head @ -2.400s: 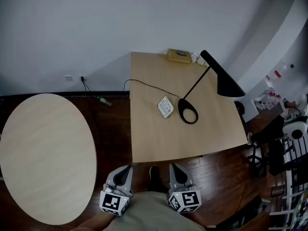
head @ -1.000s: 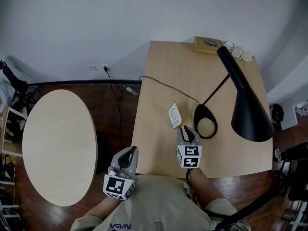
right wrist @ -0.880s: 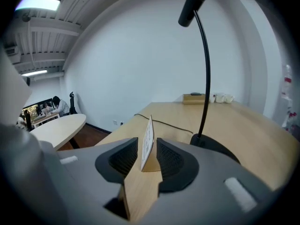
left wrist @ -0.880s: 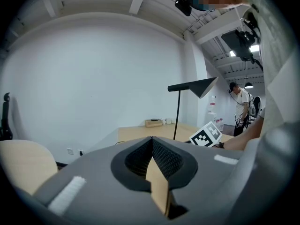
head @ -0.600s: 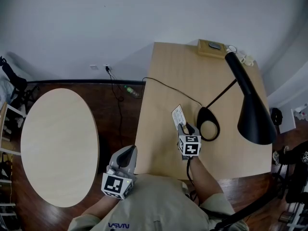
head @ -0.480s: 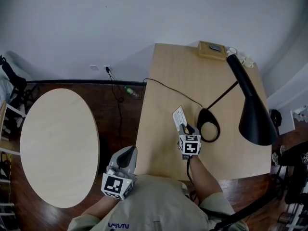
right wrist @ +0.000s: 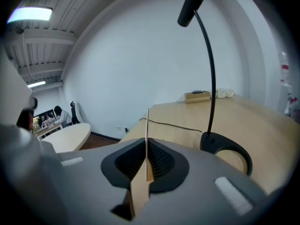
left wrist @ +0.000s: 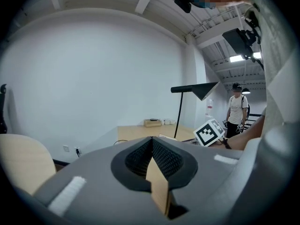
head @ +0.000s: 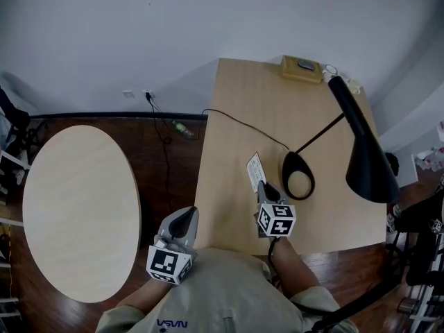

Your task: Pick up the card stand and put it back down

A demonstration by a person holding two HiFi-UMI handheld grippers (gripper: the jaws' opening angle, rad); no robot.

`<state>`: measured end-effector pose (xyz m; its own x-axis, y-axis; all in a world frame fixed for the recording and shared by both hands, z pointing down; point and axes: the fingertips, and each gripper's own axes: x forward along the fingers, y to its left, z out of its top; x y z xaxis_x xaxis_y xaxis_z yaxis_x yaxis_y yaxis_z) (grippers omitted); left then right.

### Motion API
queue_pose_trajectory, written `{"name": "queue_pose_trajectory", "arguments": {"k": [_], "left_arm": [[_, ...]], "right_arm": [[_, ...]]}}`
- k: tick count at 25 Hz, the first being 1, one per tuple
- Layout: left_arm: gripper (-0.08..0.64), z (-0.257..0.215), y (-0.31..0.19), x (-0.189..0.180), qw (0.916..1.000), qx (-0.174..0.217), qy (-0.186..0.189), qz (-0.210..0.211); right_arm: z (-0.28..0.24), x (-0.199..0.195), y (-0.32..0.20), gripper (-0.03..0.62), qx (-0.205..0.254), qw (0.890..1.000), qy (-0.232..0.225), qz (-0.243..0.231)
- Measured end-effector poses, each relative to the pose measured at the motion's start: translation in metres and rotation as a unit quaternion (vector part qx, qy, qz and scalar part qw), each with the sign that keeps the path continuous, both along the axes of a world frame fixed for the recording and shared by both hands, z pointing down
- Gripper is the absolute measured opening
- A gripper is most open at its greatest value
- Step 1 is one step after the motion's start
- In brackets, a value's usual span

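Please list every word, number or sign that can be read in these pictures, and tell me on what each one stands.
"VSVN": as the letters look from above, on the person's shirt.
Card stand: print too small to read.
Left gripper, and right gripper, whose jaws have just closed on the card stand: cubes with square markers, no letters.

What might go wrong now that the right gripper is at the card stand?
The right gripper has just been closing its fingers on the thin white card stand edge-on; it may slip or tilt when lifted. The black ring-shaped lamp base sits close beside; a swing could knock it.
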<state>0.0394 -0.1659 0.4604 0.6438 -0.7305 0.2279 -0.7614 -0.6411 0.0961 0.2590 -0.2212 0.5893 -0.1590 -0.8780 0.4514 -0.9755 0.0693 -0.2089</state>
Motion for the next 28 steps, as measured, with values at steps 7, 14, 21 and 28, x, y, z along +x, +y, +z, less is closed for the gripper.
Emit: {"name": "queue_pose_trajectory", "arguments": {"k": [7,14,21,28], "left_arm": [[0.003,0.007,0.002,0.008,0.9996,-0.004,0.012,0.023],[0.003,0.004,0.002,0.007,0.9994,-0.005,0.02,0.027],[0.003,0.004,0.001,0.003,0.9991,0.011,0.02,0.036],[0.002,0.004,0.001,0.006,0.9993,0.001,0.015,0.036]], "right_arm": [[-0.077,-0.011,0.037,0.015,0.071,0.997,-0.037,0.008],[-0.112,-0.029,0.073,0.015,0.09,0.995,-0.042,-0.002],[-0.127,-0.053,0.087,0.015,0.096,0.994,-0.04,-0.015],[-0.122,-0.066,0.089,0.015,0.085,0.995,-0.038,-0.035]]}}
